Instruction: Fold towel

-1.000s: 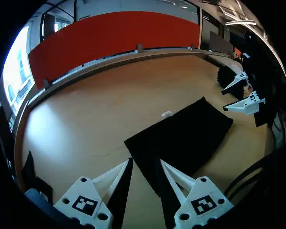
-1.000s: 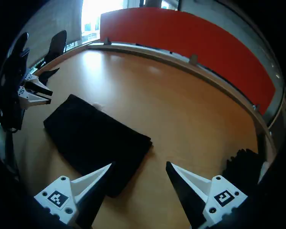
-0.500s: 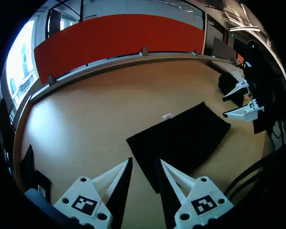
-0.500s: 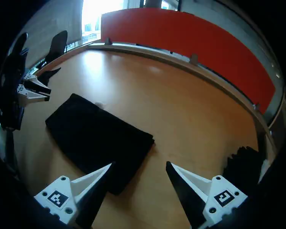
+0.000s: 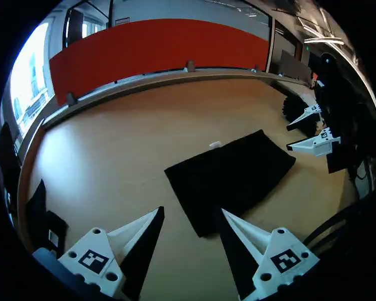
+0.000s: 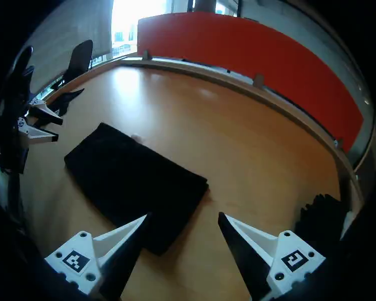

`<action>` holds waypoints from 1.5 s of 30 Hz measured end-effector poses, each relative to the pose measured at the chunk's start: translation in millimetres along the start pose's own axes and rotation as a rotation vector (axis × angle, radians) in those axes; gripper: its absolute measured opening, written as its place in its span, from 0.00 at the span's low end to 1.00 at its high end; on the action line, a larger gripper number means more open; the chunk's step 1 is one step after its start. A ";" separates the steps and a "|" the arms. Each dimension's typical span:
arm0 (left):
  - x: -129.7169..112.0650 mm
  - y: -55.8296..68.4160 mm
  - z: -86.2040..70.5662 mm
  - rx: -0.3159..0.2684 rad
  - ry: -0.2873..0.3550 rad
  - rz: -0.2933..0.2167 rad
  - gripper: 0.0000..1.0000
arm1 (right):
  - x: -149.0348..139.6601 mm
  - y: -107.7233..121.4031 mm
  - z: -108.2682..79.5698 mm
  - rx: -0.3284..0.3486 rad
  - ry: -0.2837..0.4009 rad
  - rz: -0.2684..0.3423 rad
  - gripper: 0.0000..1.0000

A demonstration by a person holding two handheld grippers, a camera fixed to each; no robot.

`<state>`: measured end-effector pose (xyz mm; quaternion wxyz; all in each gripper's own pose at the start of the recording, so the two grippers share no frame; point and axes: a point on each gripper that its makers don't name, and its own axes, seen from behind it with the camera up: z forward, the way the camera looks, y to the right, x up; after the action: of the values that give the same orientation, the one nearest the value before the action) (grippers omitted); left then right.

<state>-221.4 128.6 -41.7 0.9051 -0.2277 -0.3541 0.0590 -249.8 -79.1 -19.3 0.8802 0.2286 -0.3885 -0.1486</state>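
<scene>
One black towel (image 5: 230,178) lies flat on the wooden worktop (image 5: 113,150), in the middle of the left gripper view and at centre-left of the right gripper view. It already forms a compact rectangle, seemingly several layers thick, with one small white tag (image 5: 215,145) peeping out at its far edge.

The left gripper (image 5: 188,236) hangs over the towel's near corner at the bottom of its own view, fingers (image 5: 130,236) spread apart and holding nothing. The right gripper (image 6: 183,233) likewise hangs with its fingers released and empty above the towel's near end. So there are two grippers, four fingers in all, none touching cloth.

I judge this to be a pause between folds, or the end of folding. If another fold is wanted, each gripper would need to drop to a corner of one short edge, pinch all the layers together, and carry that edge across evenly.

One red partition (image 6: 268,55) runs along the worktop's far side.
</scene>
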 end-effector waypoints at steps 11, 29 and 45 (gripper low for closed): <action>-5.5 -6.9 -27.8 0.043 0.014 -0.031 0.72 | -0.3 -6.5 -1.1 0.015 0.001 -0.003 1.00; -25.4 -29.8 -62.1 0.166 0.031 -0.119 0.73 | -4.3 -23.0 2.0 0.065 -0.007 -0.042 1.00; -47.0 -50.8 -79.2 0.242 0.027 -0.213 0.73 | -28.7 -32.4 -1.1 0.141 -0.075 -0.140 0.95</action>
<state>-206.2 41.5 -98.6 0.9318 -0.0790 -0.3544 0.0017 -270.5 -93.9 -54.4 0.8343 0.3110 -0.4135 -0.1905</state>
